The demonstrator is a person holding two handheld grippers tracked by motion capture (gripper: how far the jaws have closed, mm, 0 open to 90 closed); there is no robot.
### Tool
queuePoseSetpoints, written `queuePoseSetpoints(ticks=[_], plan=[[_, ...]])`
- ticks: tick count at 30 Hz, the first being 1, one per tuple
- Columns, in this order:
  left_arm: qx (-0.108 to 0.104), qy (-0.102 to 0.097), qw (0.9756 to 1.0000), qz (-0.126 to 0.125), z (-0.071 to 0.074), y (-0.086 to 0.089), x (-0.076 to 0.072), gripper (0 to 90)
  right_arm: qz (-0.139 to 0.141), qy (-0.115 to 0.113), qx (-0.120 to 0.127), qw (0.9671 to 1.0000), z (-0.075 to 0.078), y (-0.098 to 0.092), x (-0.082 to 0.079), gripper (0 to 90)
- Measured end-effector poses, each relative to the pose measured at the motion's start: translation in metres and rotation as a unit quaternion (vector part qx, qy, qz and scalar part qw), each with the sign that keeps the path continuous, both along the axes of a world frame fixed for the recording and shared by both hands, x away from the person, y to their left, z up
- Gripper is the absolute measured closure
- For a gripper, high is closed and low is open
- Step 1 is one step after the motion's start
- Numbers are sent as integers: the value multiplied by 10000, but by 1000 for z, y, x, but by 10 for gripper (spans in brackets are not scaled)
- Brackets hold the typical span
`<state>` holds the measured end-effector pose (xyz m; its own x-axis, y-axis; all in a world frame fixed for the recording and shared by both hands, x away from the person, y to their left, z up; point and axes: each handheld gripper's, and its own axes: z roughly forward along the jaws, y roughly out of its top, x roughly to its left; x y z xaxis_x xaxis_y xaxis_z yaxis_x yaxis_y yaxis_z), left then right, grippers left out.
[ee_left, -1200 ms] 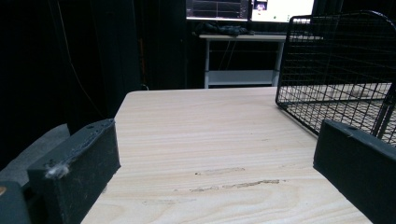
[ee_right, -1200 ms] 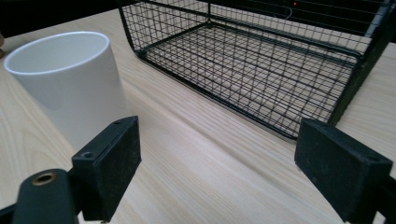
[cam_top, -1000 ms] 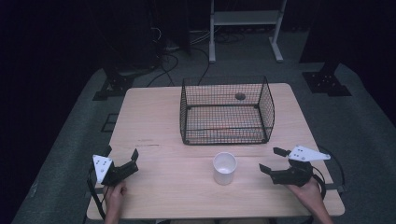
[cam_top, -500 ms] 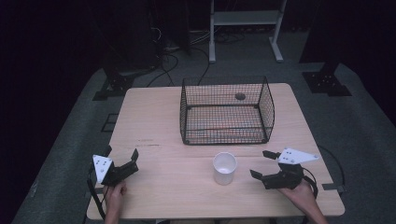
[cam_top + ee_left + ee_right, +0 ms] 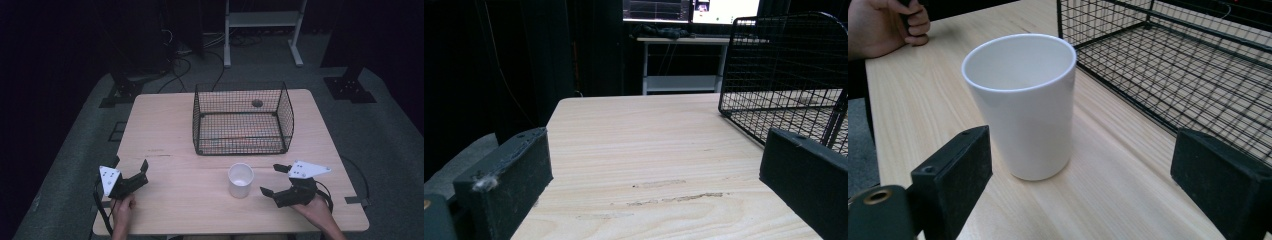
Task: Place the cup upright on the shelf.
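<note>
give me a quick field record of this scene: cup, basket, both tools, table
cup: white cup, upright, empty, on the table in front of the basket
basket: black wire basket, open top, apart from the cup
right tool: right tool beside the cup, aimed at it; jaws have just been opening, wide apart, cup ahead of them and untouched
left tool: left tool near the table's front left edge, jaws open, nothing between them
table: light wooden table
likely next: right tool probably closes in on the cup
</note>
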<state>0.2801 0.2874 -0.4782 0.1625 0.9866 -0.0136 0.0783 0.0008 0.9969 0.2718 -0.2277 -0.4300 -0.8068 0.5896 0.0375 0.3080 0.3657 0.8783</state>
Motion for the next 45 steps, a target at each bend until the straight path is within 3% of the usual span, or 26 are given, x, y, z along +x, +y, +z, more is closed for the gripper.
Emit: queuePoseSetpoints(ticks=[28,45], plan=[[1,-2,10000,-4,0,0,0,0,419,173,-189,9988,-4,40,4,26],[-11,-4,10000,-7,0,0,0,0,560,344,-226,9976,-13,67,19,26]])
